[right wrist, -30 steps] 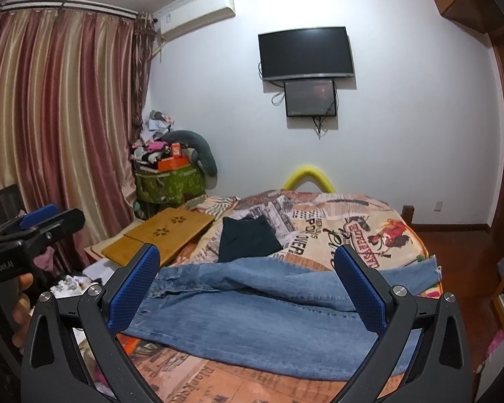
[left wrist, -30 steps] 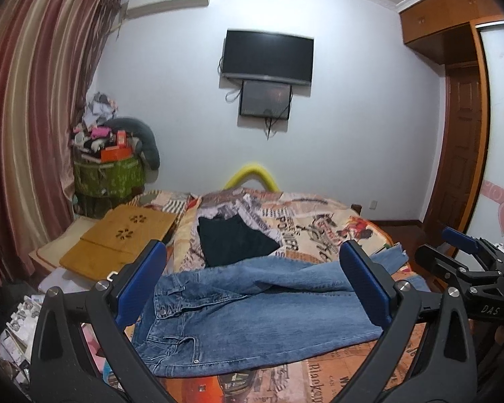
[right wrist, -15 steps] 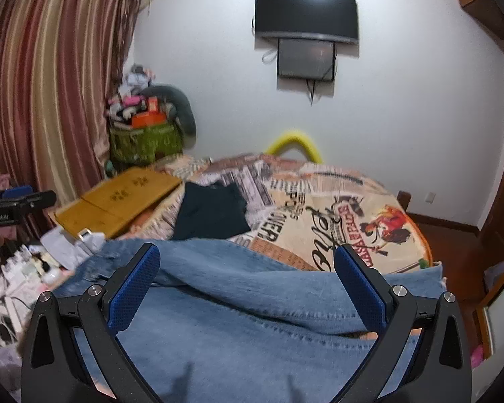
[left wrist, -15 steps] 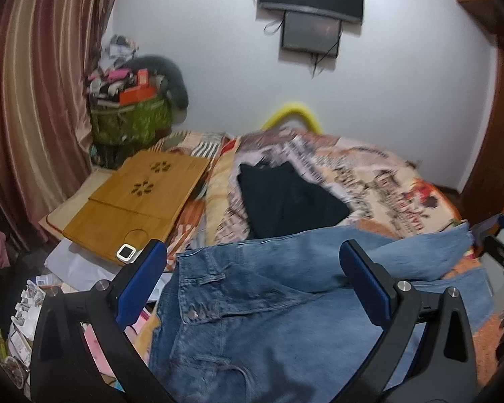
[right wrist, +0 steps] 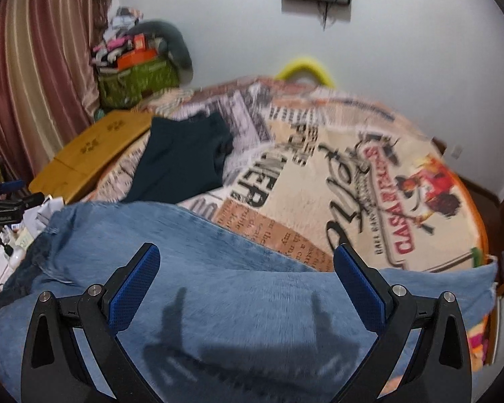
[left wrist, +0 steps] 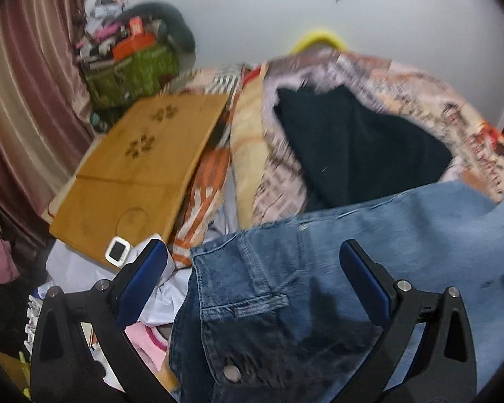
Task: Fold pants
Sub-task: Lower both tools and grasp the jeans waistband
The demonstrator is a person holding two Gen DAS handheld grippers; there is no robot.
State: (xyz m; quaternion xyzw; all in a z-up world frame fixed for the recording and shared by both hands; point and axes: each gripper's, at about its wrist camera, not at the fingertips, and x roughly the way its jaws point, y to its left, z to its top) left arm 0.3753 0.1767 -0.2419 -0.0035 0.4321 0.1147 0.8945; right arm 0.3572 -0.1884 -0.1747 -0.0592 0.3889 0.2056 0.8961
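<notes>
Bed [right wrist: 369, 168] carries blue jeans [right wrist: 235, 285], unfolded. Left gripper [left wrist: 252, 265] and right gripper [right wrist: 245, 262] both wide, empty. Denim: heavy, limp; grasp waistband [left wrist: 218, 252] and hem.

The bed [right wrist: 369, 174] is covered by a spread printed with newspaper lettering and a red-and-orange poster picture. Across its near edge lie the blue jeans [right wrist: 238, 288], spread flat, the waistband end [left wrist: 248, 278] toward the left side and a leg reaching toward the right edge. Farther up the spread, a dark folded garment [right wrist: 181, 164] lies apart from the jeans. A wooden lap tray [left wrist: 141, 171] with paw-print cutouts sits at the bed's left side, beside rumpled striped bedding [left wrist: 205, 201].
</notes>
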